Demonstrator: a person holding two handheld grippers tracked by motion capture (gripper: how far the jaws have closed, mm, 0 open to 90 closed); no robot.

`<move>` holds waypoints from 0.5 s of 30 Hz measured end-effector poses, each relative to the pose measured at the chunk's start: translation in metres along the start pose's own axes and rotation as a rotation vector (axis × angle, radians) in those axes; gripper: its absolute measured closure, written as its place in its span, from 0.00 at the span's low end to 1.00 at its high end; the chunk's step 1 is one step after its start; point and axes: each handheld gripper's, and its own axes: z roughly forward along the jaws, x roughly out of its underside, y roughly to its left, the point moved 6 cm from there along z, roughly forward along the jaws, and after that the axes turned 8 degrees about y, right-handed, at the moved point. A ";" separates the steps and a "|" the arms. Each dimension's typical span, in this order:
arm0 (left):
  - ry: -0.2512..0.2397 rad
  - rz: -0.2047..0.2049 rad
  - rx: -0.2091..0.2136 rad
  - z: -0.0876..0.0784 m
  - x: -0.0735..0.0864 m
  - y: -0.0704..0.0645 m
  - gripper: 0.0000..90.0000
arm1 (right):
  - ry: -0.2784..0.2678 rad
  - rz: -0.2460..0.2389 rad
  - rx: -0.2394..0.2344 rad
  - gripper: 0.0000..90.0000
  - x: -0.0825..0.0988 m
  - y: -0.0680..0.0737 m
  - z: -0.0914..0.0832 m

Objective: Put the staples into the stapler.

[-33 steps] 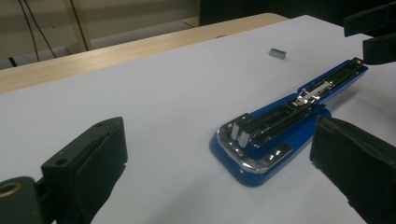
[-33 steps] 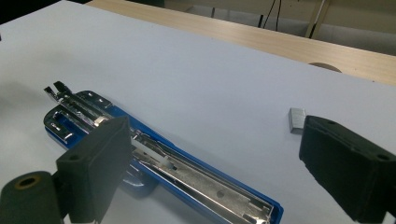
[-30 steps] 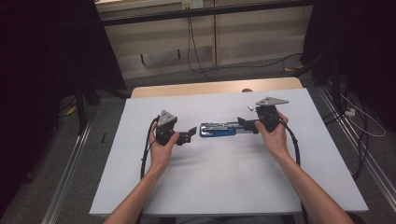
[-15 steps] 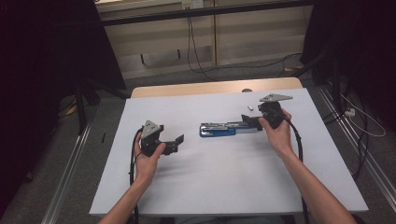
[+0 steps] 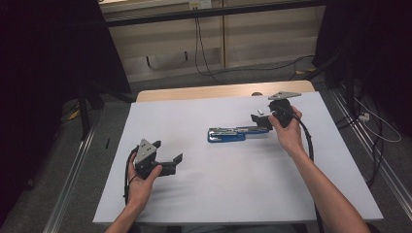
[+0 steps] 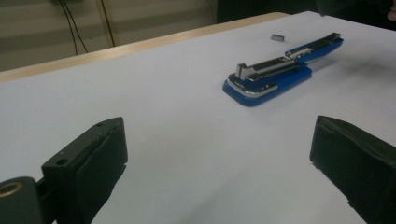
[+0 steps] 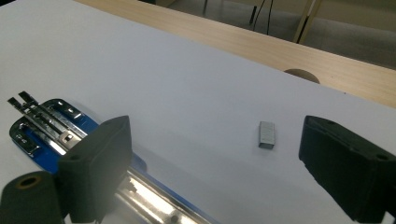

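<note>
From the high view we see a blue stapler point(image 5: 232, 133) lying opened flat near the middle of the white-covered bench point(image 5: 209, 194), its chrome magazine exposed. The right gripper point(image 5: 258, 119) sits at its right end, fingers spread; from this view we cannot tell whether they touch it. The left gripper point(image 5: 176, 160) hovers well apart at the near left, fingers wide and empty.

In the left gripper view, the stapler point(image 6: 275, 70) lies far right, its rounded plastic base glossy and its metal rail polished. A small staple block point(image 6: 277, 37) rests just beyond it.

In the right gripper view, the stapler's chrome track point(image 7: 51, 123) runs past our left finger point(image 7: 100, 161); the jaws have just been opening and grip nothing. The staple block point(image 7: 266, 134), a tiny grey ridged bar, lies between the fingers, farther off on the bench.

We judge the stapler stiff, moderately heavy and slippery on the chrome, so best taken across the blue base. The staple strip seems light and brittle; we would pinch it gently on its long sides.
</note>
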 end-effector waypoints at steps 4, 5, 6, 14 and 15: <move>0.016 0.019 0.007 -0.011 0.012 -0.003 0.05 | -0.003 0.015 0.004 0.06 -0.004 -0.005 0.001; 0.019 0.023 0.002 -0.014 0.015 -0.003 0.05 | 0.000 0.018 0.002 0.04 -0.005 -0.006 0.002; 0.019 0.025 0.008 -0.017 0.017 -0.004 0.05 | -0.003 0.019 0.008 0.04 -0.006 -0.007 0.002; 0.027 0.024 0.007 -0.031 0.028 -0.005 0.05 | 0.057 0.017 0.030 0.06 -0.006 -0.022 0.013; 0.020 0.024 0.002 -0.032 0.027 -0.004 0.05 | 0.063 0.016 0.028 0.06 -0.006 -0.023 0.014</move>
